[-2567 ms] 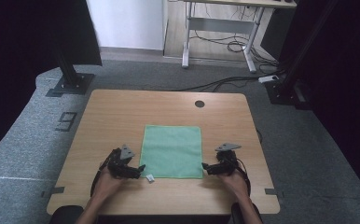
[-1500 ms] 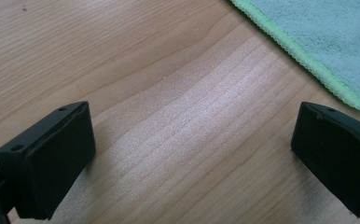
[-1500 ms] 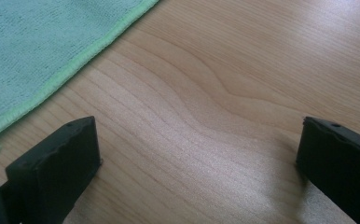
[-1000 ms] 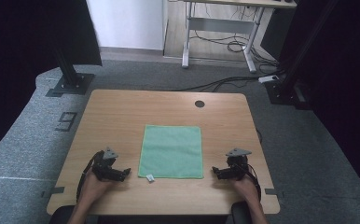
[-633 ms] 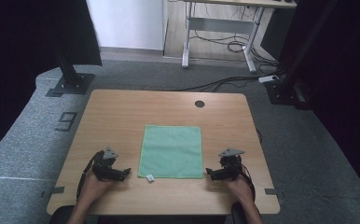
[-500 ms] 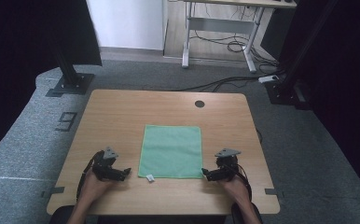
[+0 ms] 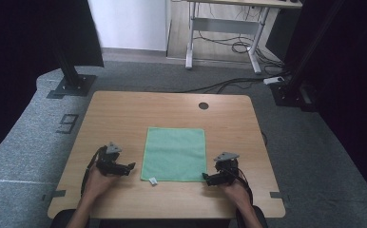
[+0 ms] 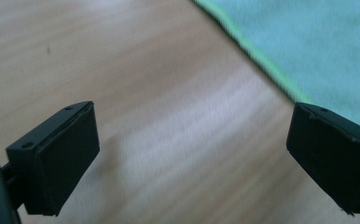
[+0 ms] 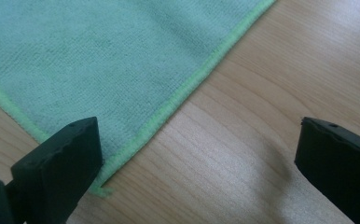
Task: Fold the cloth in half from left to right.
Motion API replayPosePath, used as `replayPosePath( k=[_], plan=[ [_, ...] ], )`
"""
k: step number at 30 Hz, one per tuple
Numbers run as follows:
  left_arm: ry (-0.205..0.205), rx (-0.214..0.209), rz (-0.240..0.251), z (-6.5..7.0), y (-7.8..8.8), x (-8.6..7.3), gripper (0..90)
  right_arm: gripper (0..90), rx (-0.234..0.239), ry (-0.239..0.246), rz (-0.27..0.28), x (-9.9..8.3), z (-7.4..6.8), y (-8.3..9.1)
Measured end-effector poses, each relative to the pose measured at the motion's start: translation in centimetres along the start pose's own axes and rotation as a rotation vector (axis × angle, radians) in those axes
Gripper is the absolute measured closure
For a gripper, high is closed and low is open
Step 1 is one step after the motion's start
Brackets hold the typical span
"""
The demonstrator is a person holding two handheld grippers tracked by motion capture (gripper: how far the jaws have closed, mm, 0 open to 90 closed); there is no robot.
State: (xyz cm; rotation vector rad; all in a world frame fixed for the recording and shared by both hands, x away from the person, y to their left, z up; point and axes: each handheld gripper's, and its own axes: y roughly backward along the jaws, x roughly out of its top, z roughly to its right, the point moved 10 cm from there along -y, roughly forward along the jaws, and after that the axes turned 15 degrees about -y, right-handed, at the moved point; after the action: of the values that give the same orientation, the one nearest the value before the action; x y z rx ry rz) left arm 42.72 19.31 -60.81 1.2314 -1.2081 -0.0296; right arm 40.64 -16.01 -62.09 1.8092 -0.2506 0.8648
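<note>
- Right now a green cloth [image 7: 174, 153] lies flat near the middle of the tabletop [image 7: 124, 109], a bit closer to the person's side.
- Its edges have a brighter green trim, and a small white tag [image 7: 152, 179] sticks out at its near left corner.
- By the near right corner sits the right gripper [image 7: 206, 179]. Its fingers [image 9: 61, 158] are spread wide open, with one over the cloth's corner and the other over bare wood.
- Just left of the cloth is the left gripper [image 7: 130, 167]. Its fingers [image 8: 59, 154] are wide open too and hold nothing, and the cloth's edge runs close by one of them.
- Farther off, a round dark hole [image 7: 203, 105] sits near the far edge of the tabletop.
- Grey carpet [image 7: 39, 123] lies under it all.
</note>
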Motion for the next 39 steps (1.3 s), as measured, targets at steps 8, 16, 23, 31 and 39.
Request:
replayPosePath(
  k=[8, 16, 23, 31, 39],
  plan=[
    [-0.002, -0.017, 0.009, -2.1, -2.1, 3.9, 3.6, 0.4, -0.011, 0.0, -0.011, -0.3, 0.0, -0.2],
    [-0.022, 0.004, 0.01, -4.0, -4.5, 6.4, 4.5, 0.5, 0.007, -0.015, -0.012, -0.4, 0.1, -0.2],
    [-0.007, 0.027, 0.019, -5.5, -7.1, 8.4, 5.4, 0.5, 0.012, -0.012, -0.011, -0.4, 0.1, -0.2],
    [0.025, 0.077, -0.023, -7.0, -9.9, 8.4, 6.3, 0.5, 0.011, -0.011, -0.011, -0.4, 0.1, -0.2],
    [0.023, 0.106, -0.054, -7.1, -9.9, 7.3, 5.4, 1.1, 0.014, -0.007, -0.011, -0.4, 0.1, -0.2]
  ],
)
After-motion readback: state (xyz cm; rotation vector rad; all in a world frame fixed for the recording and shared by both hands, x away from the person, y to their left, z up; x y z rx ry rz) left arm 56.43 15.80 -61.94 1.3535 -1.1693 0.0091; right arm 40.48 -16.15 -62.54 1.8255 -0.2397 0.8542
